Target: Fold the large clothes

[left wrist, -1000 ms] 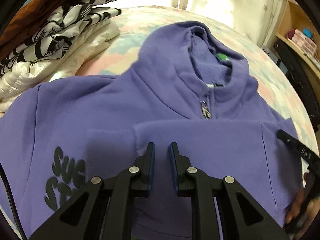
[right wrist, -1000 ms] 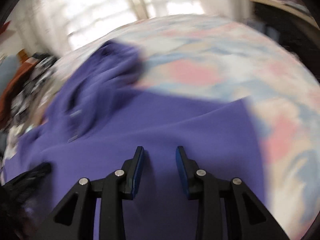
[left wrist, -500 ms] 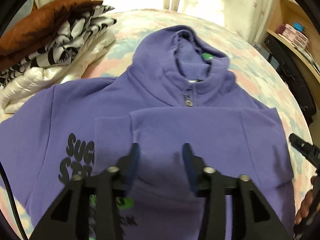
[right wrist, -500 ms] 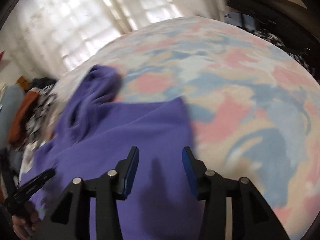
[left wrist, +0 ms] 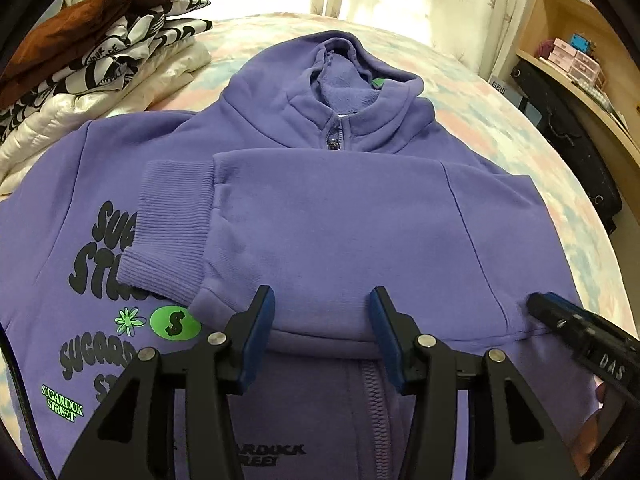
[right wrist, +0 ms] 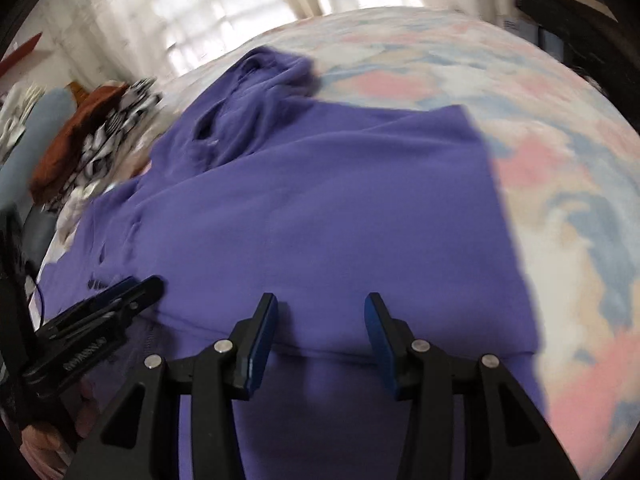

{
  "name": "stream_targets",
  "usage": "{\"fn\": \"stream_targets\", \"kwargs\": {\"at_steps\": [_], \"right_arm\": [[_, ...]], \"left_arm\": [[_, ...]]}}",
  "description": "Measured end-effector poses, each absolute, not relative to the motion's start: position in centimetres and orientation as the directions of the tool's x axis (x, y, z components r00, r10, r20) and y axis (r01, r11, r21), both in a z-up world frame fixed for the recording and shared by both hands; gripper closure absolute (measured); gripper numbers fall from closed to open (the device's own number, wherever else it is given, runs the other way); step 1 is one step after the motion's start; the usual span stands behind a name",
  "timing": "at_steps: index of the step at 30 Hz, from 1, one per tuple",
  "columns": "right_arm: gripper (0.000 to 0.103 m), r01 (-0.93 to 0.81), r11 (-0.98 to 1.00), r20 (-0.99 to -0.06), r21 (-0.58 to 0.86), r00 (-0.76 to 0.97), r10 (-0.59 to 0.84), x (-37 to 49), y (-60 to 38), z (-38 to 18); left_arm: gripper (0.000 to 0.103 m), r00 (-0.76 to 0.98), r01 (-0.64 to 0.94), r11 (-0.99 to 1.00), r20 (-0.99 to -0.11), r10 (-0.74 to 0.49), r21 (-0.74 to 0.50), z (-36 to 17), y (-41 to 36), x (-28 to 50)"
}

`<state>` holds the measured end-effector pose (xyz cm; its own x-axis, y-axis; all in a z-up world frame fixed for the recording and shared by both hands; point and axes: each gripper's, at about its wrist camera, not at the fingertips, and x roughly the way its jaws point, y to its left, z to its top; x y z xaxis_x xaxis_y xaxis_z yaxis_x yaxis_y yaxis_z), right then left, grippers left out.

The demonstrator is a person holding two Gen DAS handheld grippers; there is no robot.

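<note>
While the purple hoodie [left wrist: 328, 216] lies front-up across the middle of the left wrist view, spread on the pastel patterned bed [left wrist: 500, 120], a stack of folded clothes [left wrist: 92, 68] sits in the upper left of that frame, with a brown piece on top, black-and-white print beneath it and a white quilted piece at the bottom. Black and green lettering shows on the hoodie's chest at the lower left, and just right of it a ribbed cuff [left wrist: 168, 232] ends a sleeve folded flat across the front, below the collar zip. At the bottom centre the left hand-held gripper [left wrist: 322, 330] hangs just over the sleeve's lower edge; its jaws have just been opening and now stand apart, released, with nothing clamped between the blue pads. At the lower right edge the tip of the right hand-held gripper [left wrist: 538, 306] reaches in close to the hoodie's folded side, and a wooden shelf [left wrist: 576, 64] with small boxes fills the upper right. In the blurred right wrist view, the clothes stack appears at the left, the left tool at the lower left, the hoodie across the centre, and the right tool's jaws at bottom centre, likewise just opened, apart and gripping nothing, above the fabric, with bare bedspread to the right.
</note>
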<state>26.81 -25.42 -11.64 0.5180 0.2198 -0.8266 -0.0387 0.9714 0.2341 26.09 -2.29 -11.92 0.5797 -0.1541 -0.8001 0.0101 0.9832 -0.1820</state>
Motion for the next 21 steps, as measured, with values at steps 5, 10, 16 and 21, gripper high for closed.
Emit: {"fn": "stream_targets", "kwargs": {"at_steps": [5,10,16,21], "right_arm": [[0.060,0.090,0.972,-0.809,0.219,0.573,0.129,24.7,-30.2,-11.7],[0.058,0.104,0.975,-0.809,0.198,0.579,0.103,23.3,-30.2,-11.1],[0.057,0.097,0.974,-0.827,0.204,0.549,0.119,21.9,-28.9,-9.9],[0.057,0.091,0.969,-0.810,0.229,0.570,0.138,18.8,-28.1,-7.8]], "left_arm": [[0.055,0.591,0.004,0.983,-0.793,-0.150,-0.183,-12.0,-2.1,25.8],[0.055,0.597,-0.019,0.991,-0.796,-0.096,-0.133,-11.4,-2.6,24.9],[0.055,0.592,-0.034,0.991,-0.801,-0.086,-0.131,-9.4,-2.5,21.8],[0.048,0.615,-0.045,0.994,-0.787,-0.048,-0.095,-6.9,-2.3,17.1]]}}
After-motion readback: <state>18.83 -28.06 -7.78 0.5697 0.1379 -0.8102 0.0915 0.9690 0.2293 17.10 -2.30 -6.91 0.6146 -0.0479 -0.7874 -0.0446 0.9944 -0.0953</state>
